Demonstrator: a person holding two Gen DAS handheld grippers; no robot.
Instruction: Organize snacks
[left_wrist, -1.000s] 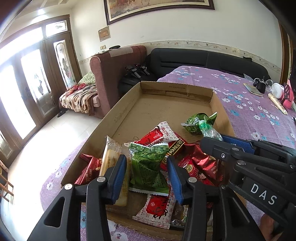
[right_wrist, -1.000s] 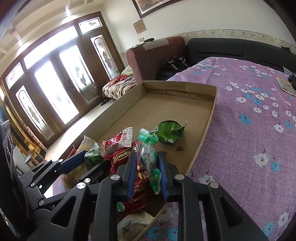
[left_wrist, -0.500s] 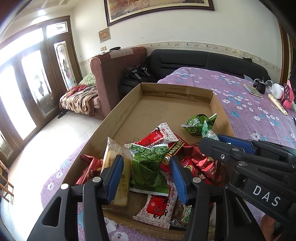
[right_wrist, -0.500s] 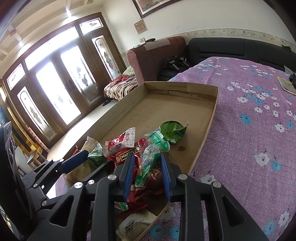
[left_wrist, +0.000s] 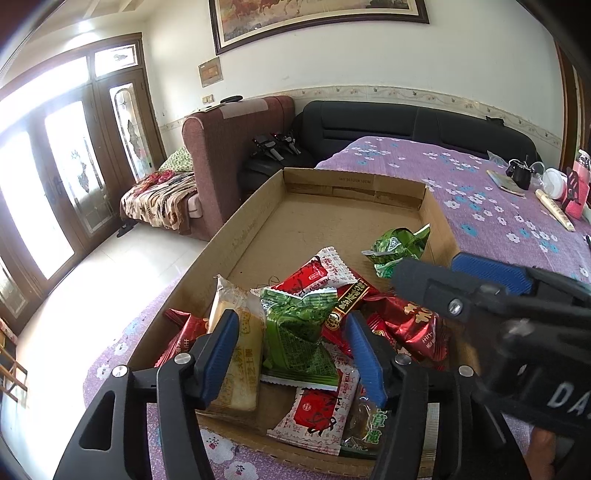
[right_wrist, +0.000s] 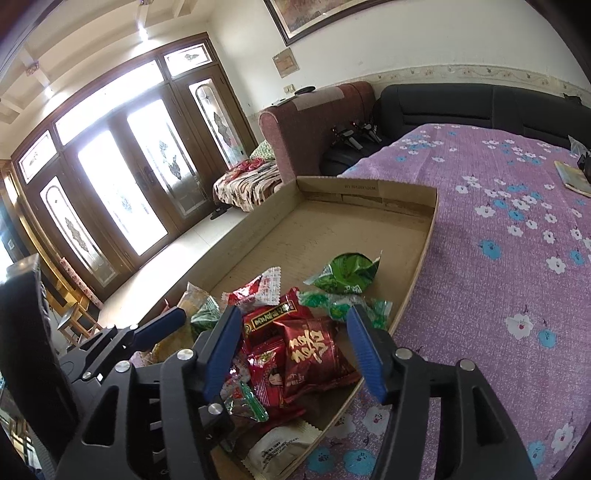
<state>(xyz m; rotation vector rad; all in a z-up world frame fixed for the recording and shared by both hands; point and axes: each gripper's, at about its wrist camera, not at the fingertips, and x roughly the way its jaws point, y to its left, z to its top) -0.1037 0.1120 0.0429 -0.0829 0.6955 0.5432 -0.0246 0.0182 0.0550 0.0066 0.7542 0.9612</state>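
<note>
Blue pads: my left gripper (left_wrist: 291, 354) stood over the near end of the pile, its jaws opening, the pads (left_wrist: 218, 347) clear of every wrapper; it gripped nothing.
Between my left jaws: a green wafer pack (left_wrist: 295, 339) lay below the gap, a pale biscuit bar (left_wrist: 236, 354) under the pad at 9 o'clock.
My right gripper (right_wrist: 295, 350): its jaws were opening too, and held nothing; a dark red foil bag (right_wrist: 314, 354) lay beneath the gap.
Freed snack: a clear green-printed twist bag (right_wrist: 343, 304) lay on the box floor, just beyond my right pad at 1 o'clock, apart from it.
Snack pile: red-and-white sachets (left_wrist: 317, 275), red foil bags (left_wrist: 413, 325) and green packs were heaped in the near end of the box, overlapping one another.
Lone pack: a crumpled green foil bag (right_wrist: 347, 275) lay at 12 o'clock from the pile, near the right wall of the box.
Cardboard box (left_wrist: 240, 240): shallow, open-topped, its far half bare; it rested on the purple flowered cloth (right_wrist: 498, 258).
Cloth, 2 o'clock in my left view: a white jar (left_wrist: 554, 182) and other small items, too small to name.
Far room: a dark sofa (left_wrist: 406, 122) and a maroon armchair (left_wrist: 236, 147) stood at 12 o'clock, glazed doors (right_wrist: 122, 184) at 10 o'clock.
</note>
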